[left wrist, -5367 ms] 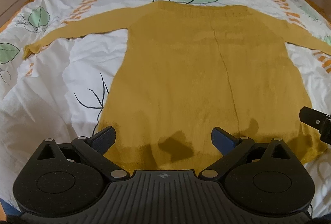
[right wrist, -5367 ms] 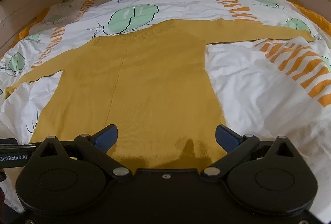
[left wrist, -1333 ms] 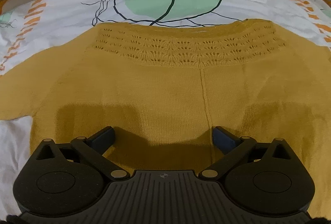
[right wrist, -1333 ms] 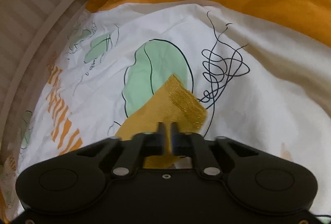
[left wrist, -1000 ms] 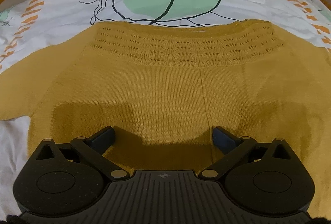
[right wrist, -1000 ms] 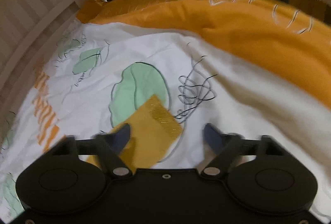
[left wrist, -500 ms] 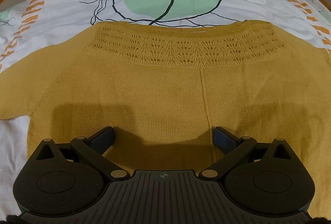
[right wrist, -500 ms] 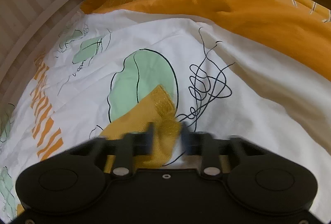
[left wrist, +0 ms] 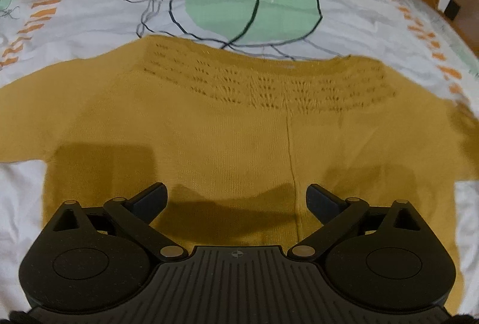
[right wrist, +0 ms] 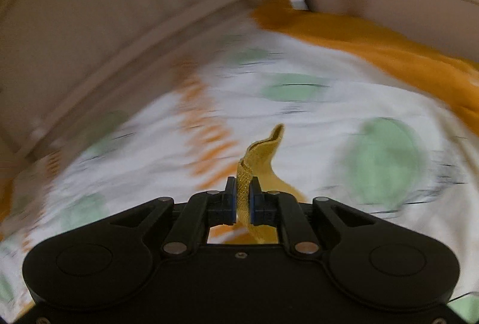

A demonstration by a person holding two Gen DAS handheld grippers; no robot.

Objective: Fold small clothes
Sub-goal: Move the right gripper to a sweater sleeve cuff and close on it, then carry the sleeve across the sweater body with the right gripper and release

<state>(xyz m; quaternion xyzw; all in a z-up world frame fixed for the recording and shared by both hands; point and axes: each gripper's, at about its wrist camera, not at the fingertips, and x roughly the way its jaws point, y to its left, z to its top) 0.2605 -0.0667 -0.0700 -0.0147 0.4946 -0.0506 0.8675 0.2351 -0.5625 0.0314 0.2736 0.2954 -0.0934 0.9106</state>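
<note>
The sweater [left wrist: 227, 144] is matt mustard knit cloth, fine-ribbed, with openwork rows below the neckline. Its cuff [right wrist: 257, 156] shows a glittery weave. The sheet [left wrist: 89, 10] is smooth printed cotton-like cloth, lightly creased. The left gripper [left wrist: 236, 199] is matt black plastic, faintly speckled, with bright metal pins. The bed frame [right wrist: 89, 24] looks like pale wood.

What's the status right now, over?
Right gripper shut on sleeve cuff. Left gripper open above sweater. Nothing in the way.
</note>
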